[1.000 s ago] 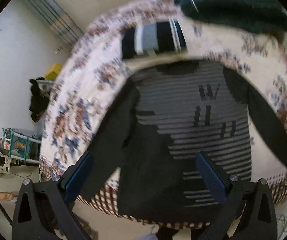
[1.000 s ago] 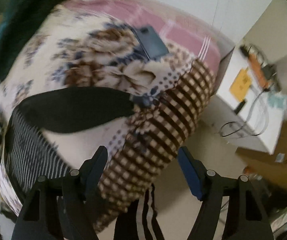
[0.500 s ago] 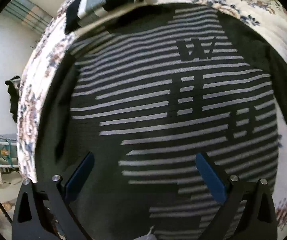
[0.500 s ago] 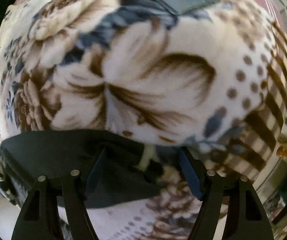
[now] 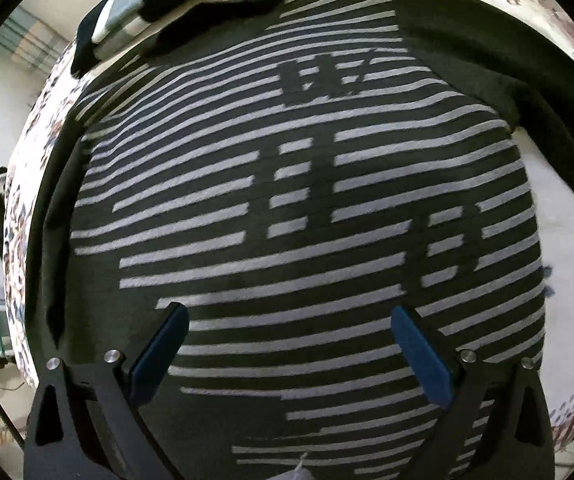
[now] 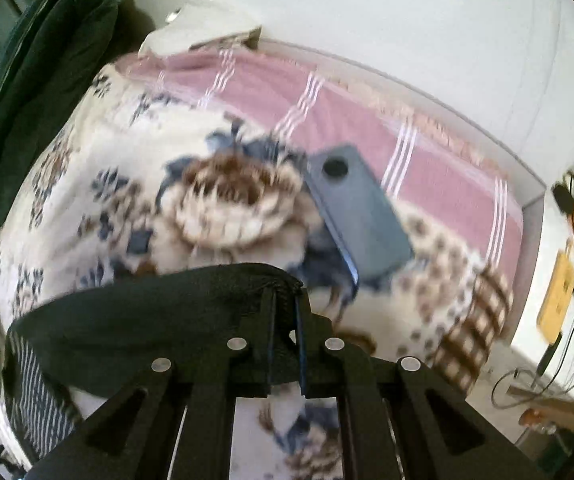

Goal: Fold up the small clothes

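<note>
Left wrist view: left claw [image 5: 289,316] points steeply down over the striped sweater [image 5: 295,208], jaws wide apart, nothing between the blue pads [image 5: 419,352]. The sweater's dark body with pale bands fills the space ahead of and under the claw; whether the tips touch the knit cannot be told. Beyond the claw, past the collar, a folded dark-and-grey garment [image 5: 151,4] lies on the floral blanket [image 5: 27,184]. One dark sleeve runs off to the right of the claw.

Right wrist view: right claw [image 6: 285,312] has just been closing and now stands clamped on the sleeve cuff [image 6: 283,284], the black fabric pinched between the pads. The sleeve [image 6: 139,316] trails away to the left of this claw toward the striped body, seen only as a sliver at the lower left edge. This view alone shows what lies ahead of the claw: a blue phone [image 6: 359,220] face down on the blanket, just beyond the cuff, and a pink striped sheet [image 6: 327,120] farther on. A dark green cushion [image 6: 35,92] sits far left. To the right, apart from the bed, a white table [image 6: 543,320] carries cables and a yellow item. Blanket pattern is motion-blurred here.
</note>
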`<state>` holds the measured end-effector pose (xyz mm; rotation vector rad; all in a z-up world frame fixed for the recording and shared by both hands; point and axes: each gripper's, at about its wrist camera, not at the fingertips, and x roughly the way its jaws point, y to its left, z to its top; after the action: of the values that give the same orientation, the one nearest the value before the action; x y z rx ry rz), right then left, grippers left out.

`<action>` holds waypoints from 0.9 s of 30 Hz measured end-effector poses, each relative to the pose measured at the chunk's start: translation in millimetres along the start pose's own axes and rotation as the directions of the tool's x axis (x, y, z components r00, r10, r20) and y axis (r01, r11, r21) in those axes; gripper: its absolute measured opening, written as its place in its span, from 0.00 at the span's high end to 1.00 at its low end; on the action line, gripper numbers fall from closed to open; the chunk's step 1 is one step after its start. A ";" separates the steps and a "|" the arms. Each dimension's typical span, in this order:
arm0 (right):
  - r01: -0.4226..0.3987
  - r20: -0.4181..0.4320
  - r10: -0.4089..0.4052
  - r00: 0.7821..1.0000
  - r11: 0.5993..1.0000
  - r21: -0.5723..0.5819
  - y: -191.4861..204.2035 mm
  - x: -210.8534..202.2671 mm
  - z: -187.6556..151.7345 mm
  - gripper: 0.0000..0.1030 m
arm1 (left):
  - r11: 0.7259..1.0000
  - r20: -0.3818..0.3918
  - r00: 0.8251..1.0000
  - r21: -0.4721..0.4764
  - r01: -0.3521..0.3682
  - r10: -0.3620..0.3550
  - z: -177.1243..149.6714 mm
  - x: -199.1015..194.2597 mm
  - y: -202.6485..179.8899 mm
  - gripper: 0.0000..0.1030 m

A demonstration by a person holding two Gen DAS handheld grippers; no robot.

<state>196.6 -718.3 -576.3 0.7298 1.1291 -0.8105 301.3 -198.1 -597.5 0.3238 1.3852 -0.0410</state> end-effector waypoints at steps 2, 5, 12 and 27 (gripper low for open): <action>-0.011 -0.048 0.012 0.999 1.000 0.013 -4.7 24.6 30.6 0.91 | 1.000 0.010 1.000 0.011 0.001 -0.001 2.8 0.0 -5.2 0.00; 0.045 -0.138 -0.036 0.990 0.997 0.058 -21.3 57.6 54.9 0.71 | 1.000 0.019 1.000 0.030 -0.003 0.002 8.0 1.6 -12.1 0.00; -0.177 -0.195 0.256 0.947 0.920 0.349 -67.8 75.8 -4.7 0.46 | 0.998 -0.007 1.000 0.057 -0.015 0.015 3.9 19.9 -20.4 0.00; -0.257 0.032 0.265 0.964 0.889 0.380 -27.1 121.2 10.0 0.92 | 0.999 -0.010 0.999 0.012 0.048 -0.048 -12.4 57.4 -24.4 0.00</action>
<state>204.7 -762.8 -692.4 1.1926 0.8714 -0.8006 295.1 -209.1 -659.9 0.3014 1.4031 -0.0882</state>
